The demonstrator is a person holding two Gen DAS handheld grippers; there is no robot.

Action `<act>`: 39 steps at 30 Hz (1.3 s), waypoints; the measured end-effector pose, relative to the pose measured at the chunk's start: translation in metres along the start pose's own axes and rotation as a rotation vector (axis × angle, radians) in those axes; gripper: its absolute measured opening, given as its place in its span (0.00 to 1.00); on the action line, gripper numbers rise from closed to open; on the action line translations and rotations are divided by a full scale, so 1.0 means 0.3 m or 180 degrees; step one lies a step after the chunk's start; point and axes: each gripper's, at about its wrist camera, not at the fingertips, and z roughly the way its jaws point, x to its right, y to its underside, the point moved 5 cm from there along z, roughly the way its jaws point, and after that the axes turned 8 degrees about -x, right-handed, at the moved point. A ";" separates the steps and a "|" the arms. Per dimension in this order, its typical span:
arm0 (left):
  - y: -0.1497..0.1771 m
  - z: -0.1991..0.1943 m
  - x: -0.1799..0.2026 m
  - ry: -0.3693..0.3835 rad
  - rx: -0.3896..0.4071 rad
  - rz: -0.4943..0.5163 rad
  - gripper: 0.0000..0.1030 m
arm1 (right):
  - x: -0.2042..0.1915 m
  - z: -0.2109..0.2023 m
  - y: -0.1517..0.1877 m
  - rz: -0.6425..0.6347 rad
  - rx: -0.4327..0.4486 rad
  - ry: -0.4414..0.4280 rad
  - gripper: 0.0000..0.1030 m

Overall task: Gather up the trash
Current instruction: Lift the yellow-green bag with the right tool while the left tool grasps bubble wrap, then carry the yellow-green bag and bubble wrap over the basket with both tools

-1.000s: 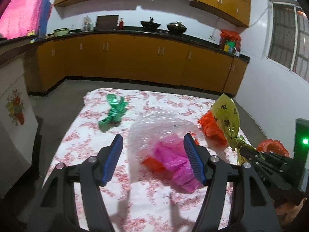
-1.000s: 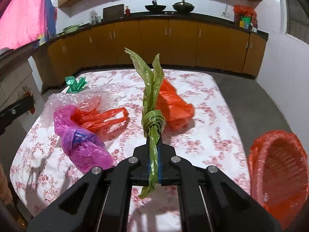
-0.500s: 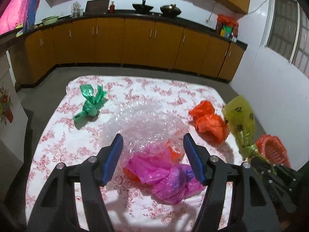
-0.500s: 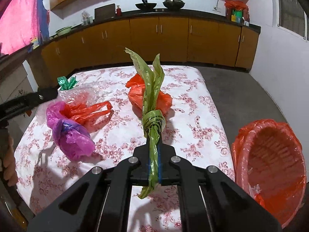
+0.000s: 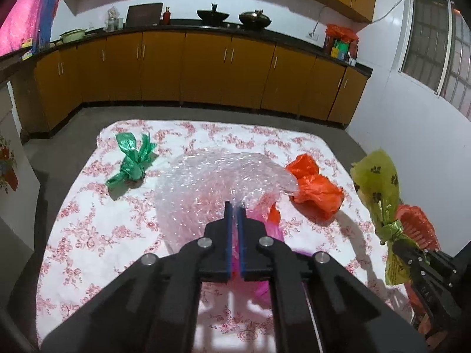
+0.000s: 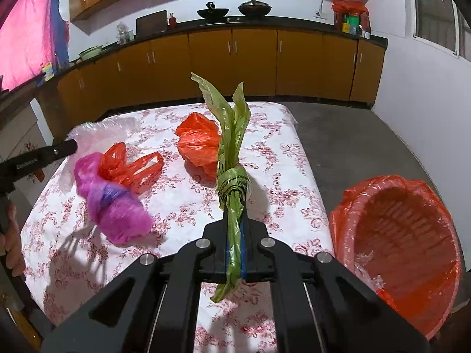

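Note:
My left gripper [image 5: 234, 207] is shut on the edge of a clear bubble-wrap sheet [image 5: 212, 185] and holds it up over the table; it also shows in the right wrist view [image 6: 103, 129]. A pink-purple bag [image 6: 114, 203] with a small red bag [image 6: 129, 167] lies under it. My right gripper [image 6: 234, 223] is shut on a knotted olive-green bag [image 6: 232, 147], held above the table's right side; it also shows in the left wrist view [image 5: 379, 182]. A red bag [image 5: 316, 189] and a green knotted bag [image 5: 132, 158] lie on the table.
The table has a white cloth with red flowers [image 5: 88, 235]. A red-lined bin [image 6: 403, 241] stands on the floor off the table's right edge. Orange cabinets [image 5: 206, 70] run along the far wall.
My left gripper has shut on the bubble wrap and lifted it off the pink bag. My right gripper keeps hold of the olive bag and has drifted back, bringing the bin closer.

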 end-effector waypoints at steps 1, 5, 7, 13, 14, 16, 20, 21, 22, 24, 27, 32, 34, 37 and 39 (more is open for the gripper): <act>-0.003 -0.013 0.001 -0.0004 0.0027 0.0002 0.05 | 0.000 -0.005 0.001 0.0003 0.0006 -0.0001 0.05; -0.026 -0.067 0.015 -0.0035 0.0139 0.0050 0.05 | 0.014 -0.034 -0.001 0.0019 0.0056 0.0006 0.05; -0.036 -0.097 0.030 -0.0011 0.0186 0.0068 0.04 | 0.018 -0.052 -0.004 0.0028 0.0087 0.0012 0.05; -0.049 -0.173 0.095 0.0086 0.0297 0.0150 0.04 | 0.061 -0.130 -0.010 0.0052 0.0191 0.0067 0.05; -0.047 -0.187 0.113 0.0116 0.0312 0.0169 0.04 | 0.069 -0.138 -0.010 0.0055 0.0199 0.0082 0.05; -0.044 -0.205 0.142 0.0165 0.0329 0.0200 0.04 | 0.084 -0.159 -0.008 0.0066 0.0214 0.0114 0.05; -0.031 -0.238 0.217 0.0295 0.0347 0.0265 0.04 | 0.128 -0.215 0.000 0.0106 0.0266 0.0184 0.05; -0.027 -0.245 0.237 0.0326 0.0351 0.0286 0.04 | 0.138 -0.227 0.002 0.0117 0.0275 0.0200 0.05; -0.023 -0.252 0.259 0.0357 0.0354 0.0307 0.04 | 0.146 -0.236 0.005 0.0127 0.0282 0.0213 0.05; -0.015 -0.263 0.294 0.0414 0.0357 0.0340 0.04 | 0.179 -0.266 0.010 0.0159 0.0301 0.0261 0.05; 0.000 -0.279 0.357 0.0514 0.0365 0.0403 0.04 | 0.225 -0.305 0.020 0.0213 0.0320 0.0331 0.05; 0.026 -0.291 0.453 0.0680 0.0342 0.0468 0.04 | 0.309 -0.359 0.050 0.0349 0.0332 0.0442 0.05; 0.039 -0.290 0.498 0.0752 0.0321 0.0492 0.04 | 0.338 -0.377 0.062 0.0397 0.0329 0.0493 0.05; 0.058 -0.286 0.559 0.0849 0.0292 0.0528 0.04 | 0.386 -0.404 0.079 0.0477 0.0331 0.0562 0.05; 0.070 -0.282 0.594 0.0898 0.0274 0.0560 0.04 | 0.420 -0.422 0.094 0.0527 0.0334 0.0608 0.05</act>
